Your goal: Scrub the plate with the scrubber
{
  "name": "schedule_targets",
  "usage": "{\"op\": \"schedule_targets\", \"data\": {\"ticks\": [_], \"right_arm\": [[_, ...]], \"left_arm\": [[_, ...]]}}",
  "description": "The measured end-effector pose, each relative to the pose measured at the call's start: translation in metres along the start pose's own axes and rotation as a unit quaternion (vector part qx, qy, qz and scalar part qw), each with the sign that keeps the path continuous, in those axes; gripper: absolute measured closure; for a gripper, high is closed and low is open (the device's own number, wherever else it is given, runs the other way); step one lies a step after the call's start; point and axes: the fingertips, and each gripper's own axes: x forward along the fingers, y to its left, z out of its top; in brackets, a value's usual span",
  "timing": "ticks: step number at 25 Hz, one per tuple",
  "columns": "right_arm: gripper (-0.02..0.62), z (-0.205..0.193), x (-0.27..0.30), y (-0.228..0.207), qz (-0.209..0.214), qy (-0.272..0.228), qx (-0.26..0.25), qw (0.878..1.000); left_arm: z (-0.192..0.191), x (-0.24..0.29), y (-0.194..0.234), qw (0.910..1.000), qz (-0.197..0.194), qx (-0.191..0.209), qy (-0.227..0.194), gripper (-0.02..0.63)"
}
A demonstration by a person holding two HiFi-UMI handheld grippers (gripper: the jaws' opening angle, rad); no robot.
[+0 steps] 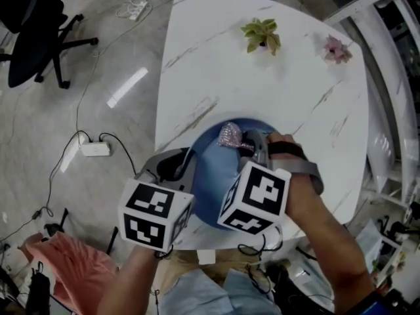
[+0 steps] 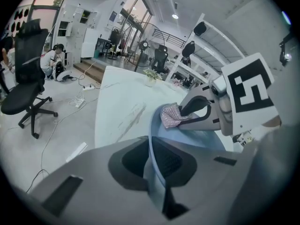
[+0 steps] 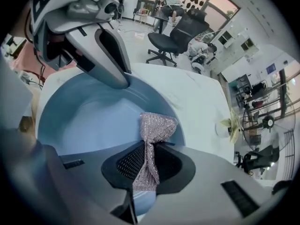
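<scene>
Table (image 1: 262, 84): white, marbled; the plate sits over its near edge.
Plate (image 1: 211, 176): blue and round (seen edge-on in the left gripper view).
Left gripper (image 2: 157, 170): jaws clamped on the plate's near-left rim.
Right gripper (image 3: 145, 170): jaws pinching the scrubber at its middle.
Scrubber (image 3: 157, 125): pinkish glittery mesh, with its free end touching the plate's inner face near the far rim.

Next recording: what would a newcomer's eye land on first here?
The blue plate is at the near edge of the white marble table, its left rim clamped by the left gripper. The right gripper pinches a glittery pink scrubber at the plate's far rim. Two small plants stand at the table's far side.
</scene>
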Motion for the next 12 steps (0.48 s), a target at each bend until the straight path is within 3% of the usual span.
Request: {"op": "schedule_targets", "data": {"ticks": [7,12], "right_arm": [[0.522,0.034,-0.008,0.019,-0.022,-0.022,-0.074,0.997],[0.522,0.047,-0.015,0.04,-0.028,-0.046,-0.092,0.994]], "left_arm": [[0.003,-0.001,0.001,1.0,0.003,-0.001,-0.005,0.584],[-0.002,-0.002,-0.001,1.0,-0.003,-0.004,0.008,0.584]]}}
